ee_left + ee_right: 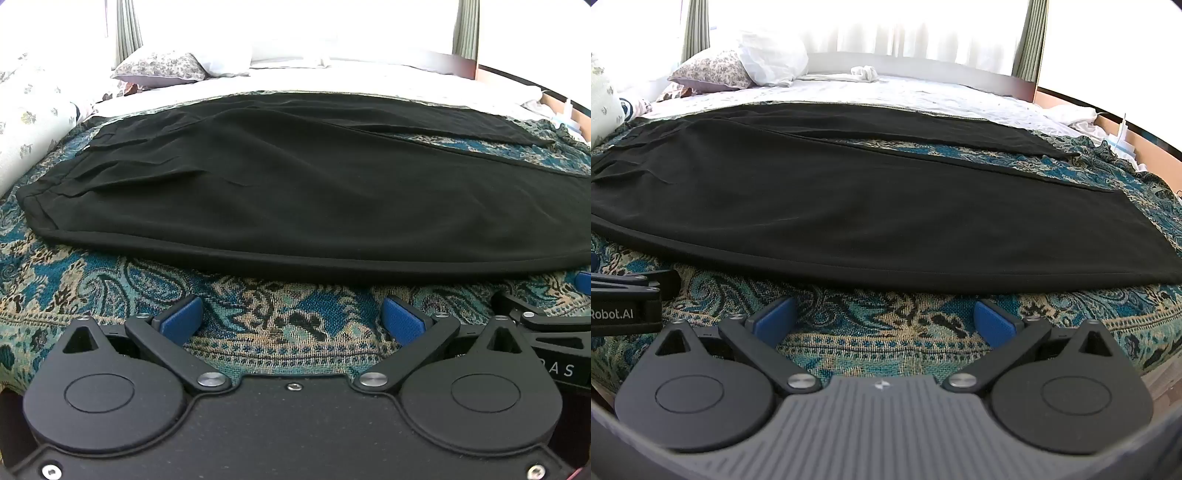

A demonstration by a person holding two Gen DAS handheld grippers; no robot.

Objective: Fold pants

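Note:
Black pants (280,192) lie spread flat on a teal paisley bedspread (258,306), waistband at the left, both legs running right with a gap between them. They also show in the right wrist view (849,206), where the leg hems end at the right. My left gripper (291,317) is open and empty, just short of the pants' near edge. My right gripper (884,317) is open and empty, also just short of that edge. Each gripper's body shows at the side of the other's view.
A patterned pillow (162,68) and white bedding (886,88) lie at the far side of the bed. A floral bolster (33,122) lies along the left. Curtains and a bright window stand behind. The bed's right edge (1145,155) drops off near small items.

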